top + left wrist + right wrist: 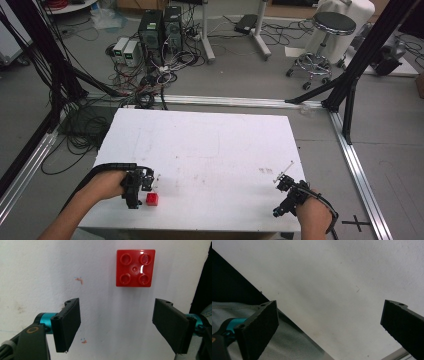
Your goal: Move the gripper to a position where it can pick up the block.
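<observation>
Fingers (67,323) of the left gripper (136,186) are spread wide and empty, pointed down at a red four-stud brick (135,268) lying studs-up just beyond them near the white tabletop's (210,145) front left edge, seemingly lined up for a grasp. Far right, the right gripper (289,196) hovers released, apparently idle.

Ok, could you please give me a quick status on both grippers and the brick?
Left hand-held gripper open, empty. Right hand-held gripper open, empty. Red square four-stud plastic brick flat on white table, ahead of left jaws. Nothing between.
</observation>
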Demonstrator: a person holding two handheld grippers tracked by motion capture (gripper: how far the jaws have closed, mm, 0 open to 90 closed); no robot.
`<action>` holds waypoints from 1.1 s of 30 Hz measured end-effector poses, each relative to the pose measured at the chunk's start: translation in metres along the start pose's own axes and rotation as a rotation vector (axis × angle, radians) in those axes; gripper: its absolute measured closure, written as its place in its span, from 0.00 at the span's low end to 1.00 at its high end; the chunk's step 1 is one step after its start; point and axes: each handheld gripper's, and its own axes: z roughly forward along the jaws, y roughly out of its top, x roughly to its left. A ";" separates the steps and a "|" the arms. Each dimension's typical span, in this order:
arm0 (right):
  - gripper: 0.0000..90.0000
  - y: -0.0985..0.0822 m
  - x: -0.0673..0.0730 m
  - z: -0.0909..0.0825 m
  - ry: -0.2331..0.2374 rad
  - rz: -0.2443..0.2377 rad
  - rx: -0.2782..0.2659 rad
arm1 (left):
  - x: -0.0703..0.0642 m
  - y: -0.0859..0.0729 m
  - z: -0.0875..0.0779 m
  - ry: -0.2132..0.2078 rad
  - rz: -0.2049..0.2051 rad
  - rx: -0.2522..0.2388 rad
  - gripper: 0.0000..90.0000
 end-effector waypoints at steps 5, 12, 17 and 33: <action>0.01 -0.001 0.000 -0.001 0.002 0.002 -0.001 | -0.003 0.008 0.003 -0.010 0.022 0.009 0.26; 0.01 -0.001 -0.001 -0.001 0.002 -0.003 -0.005 | -0.007 0.017 0.005 -0.027 0.044 0.007 0.26; 0.01 -0.001 -0.001 -0.001 0.005 0.000 -0.003 | -0.009 0.025 0.008 -0.023 0.045 0.007 0.26; 0.01 -0.001 0.000 -0.002 0.004 -0.003 -0.008 | -0.010 0.034 0.019 -0.030 0.025 0.012 0.26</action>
